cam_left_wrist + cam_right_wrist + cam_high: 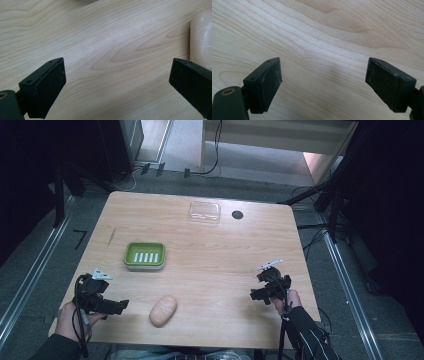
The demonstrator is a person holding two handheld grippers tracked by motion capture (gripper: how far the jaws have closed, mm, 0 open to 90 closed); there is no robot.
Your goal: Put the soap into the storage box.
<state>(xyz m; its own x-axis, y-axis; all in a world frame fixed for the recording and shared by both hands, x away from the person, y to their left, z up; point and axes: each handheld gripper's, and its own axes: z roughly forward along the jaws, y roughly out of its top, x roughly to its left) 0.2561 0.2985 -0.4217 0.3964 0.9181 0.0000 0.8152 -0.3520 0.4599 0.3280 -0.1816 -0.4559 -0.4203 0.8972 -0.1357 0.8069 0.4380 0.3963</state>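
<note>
A pale wooden table (210, 270) stands on grey carpet with cables trailing behind it. The left gripper (117, 80) has its jaws spread wide with nothing between them, just beside the peach-coloured soap bar (163, 310), which lies at the table's near edge. The right gripper (323, 82) is equally wide and empty, well apart from the soap on its far side. Beyond the soap sits a green soap dish (145, 255); farther off, a clear plastic lid (204, 212).
</note>
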